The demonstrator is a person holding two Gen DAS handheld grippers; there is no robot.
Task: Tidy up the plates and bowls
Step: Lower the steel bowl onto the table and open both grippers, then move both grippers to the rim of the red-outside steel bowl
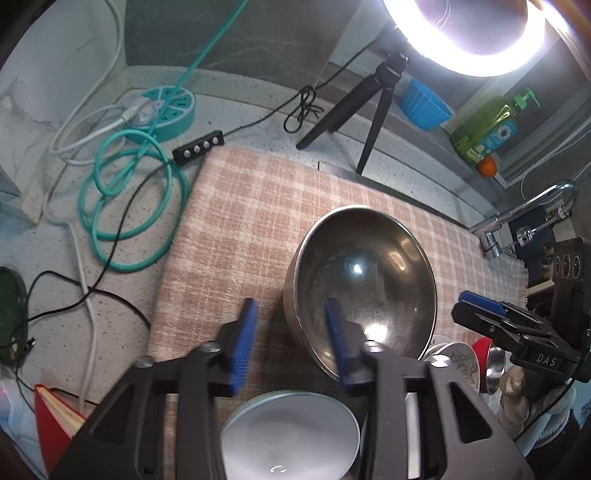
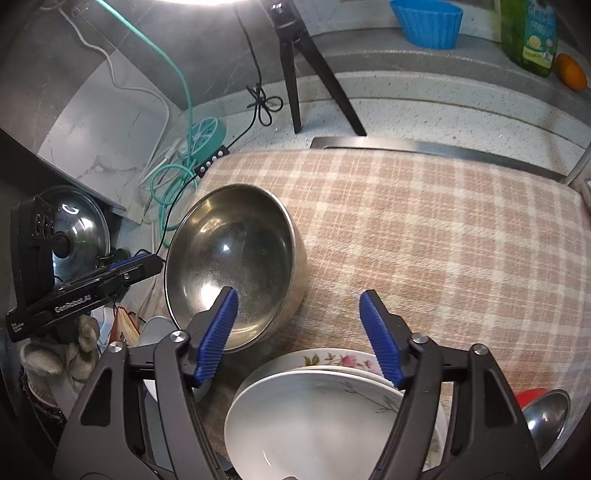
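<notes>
A large steel bowl (image 1: 364,284) stands upright on the checked cloth (image 1: 251,221); it also shows in the right wrist view (image 2: 232,269). My left gripper (image 1: 291,343) is open and empty, its right finger over the bowl's near rim, above a grey-white plate (image 1: 291,432). My right gripper (image 2: 299,332) is open and empty above a stack of white plates (image 2: 317,417), the lower one flowered (image 2: 332,360). The steel bowl lies to its left. A patterned white dish (image 1: 461,362) leans at the left view's right edge.
A tripod (image 2: 295,62) with ring light (image 1: 469,40), coiled teal cable (image 1: 125,199), power strip (image 1: 166,107), blue cup (image 2: 428,22), soap bottle (image 2: 532,33) and orange (image 2: 570,72) line the back counter. A pot lid (image 2: 77,225), red book (image 1: 55,417), tap (image 1: 532,210), small steel bowl (image 2: 546,417).
</notes>
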